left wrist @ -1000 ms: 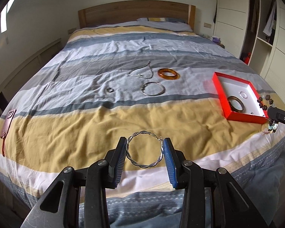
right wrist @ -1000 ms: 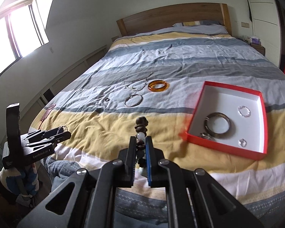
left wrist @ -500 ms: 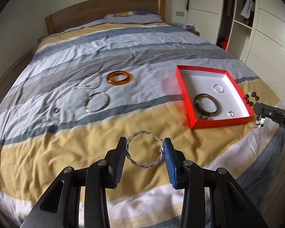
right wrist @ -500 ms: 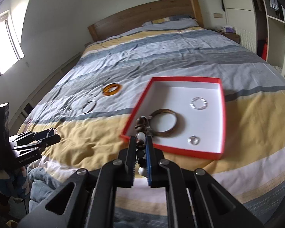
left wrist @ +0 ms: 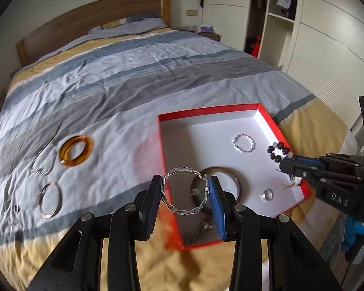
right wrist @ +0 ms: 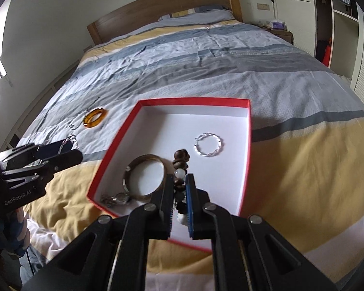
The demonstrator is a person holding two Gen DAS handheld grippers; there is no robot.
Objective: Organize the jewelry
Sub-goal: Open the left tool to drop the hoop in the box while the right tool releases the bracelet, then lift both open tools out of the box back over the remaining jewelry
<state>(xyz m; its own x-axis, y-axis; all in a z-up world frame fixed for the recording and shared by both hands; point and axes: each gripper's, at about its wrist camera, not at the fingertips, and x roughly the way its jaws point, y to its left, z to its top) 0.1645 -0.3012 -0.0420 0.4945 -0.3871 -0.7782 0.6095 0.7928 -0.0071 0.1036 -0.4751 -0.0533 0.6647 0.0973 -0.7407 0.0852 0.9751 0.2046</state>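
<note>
My left gripper (left wrist: 185, 189) is shut on a twisted silver bangle (left wrist: 182, 209) and holds it above the near left corner of the red box (left wrist: 206, 111). My right gripper (right wrist: 179, 189) is shut on a dark beaded bracelet (right wrist: 180, 156) over the box's white floor (right wrist: 194, 121); it also shows in the left wrist view (left wrist: 277, 151). In the box lie a dark brown bangle (right wrist: 145, 163), a twisted silver ring (right wrist: 208, 144) and small silver pieces (right wrist: 114, 198). On the bedspread lie an amber bangle (left wrist: 75, 151), a silver chain (left wrist: 43, 162), a plain silver hoop (left wrist: 49, 200) and a small ring (left wrist: 16, 209).
The striped bedspread (left wrist: 133, 77) covers the whole bed, with a wooden headboard (left wrist: 89, 21) at the far end. A white wardrobe (left wrist: 327, 36) stands along the right side. The bed's front edge lies just below both grippers.
Both grippers have moved forward and to the right, from the bed's front edge to above the red box, each still holding its piece.
</note>
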